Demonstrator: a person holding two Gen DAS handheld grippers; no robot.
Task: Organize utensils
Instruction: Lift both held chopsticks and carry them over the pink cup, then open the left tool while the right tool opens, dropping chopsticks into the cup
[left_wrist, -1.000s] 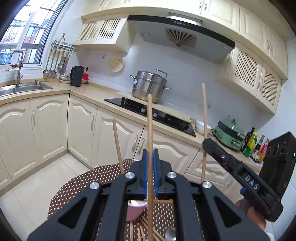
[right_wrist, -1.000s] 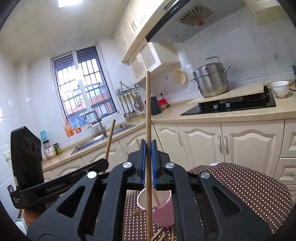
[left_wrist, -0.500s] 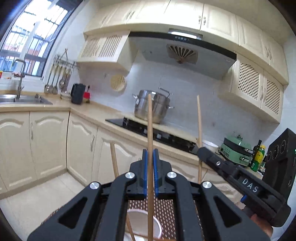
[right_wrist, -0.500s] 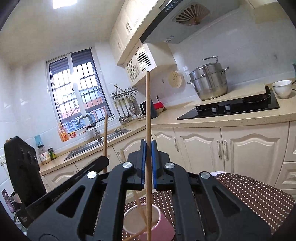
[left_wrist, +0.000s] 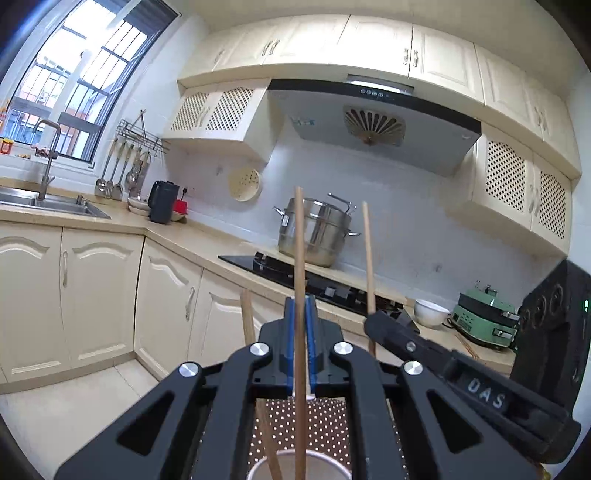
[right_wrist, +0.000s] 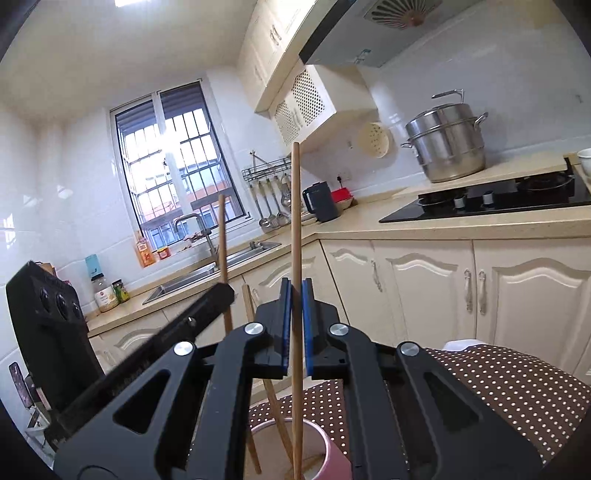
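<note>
chopsticks are what i'm sorting: my left tool (left_wrist: 300, 354) is clamped on one upright chopstick (left_wrist: 299, 266), my right tool (right_wrist: 294, 332) pinches another chopstick (right_wrist: 295, 240), and both lower ends reach into the pink cup (right_wrist: 332, 458) below. a loose chopstick (right_wrist: 255, 369) already leans inside that cup. the cup stands on the brown dotted table (right_wrist: 498, 380). only my right view shows the cup's pink wall and the sink window (right_wrist: 173, 177); my left view shows just its pale rim, plus a green cooker (left_wrist: 484, 317) on the kitchen counter.
</note>
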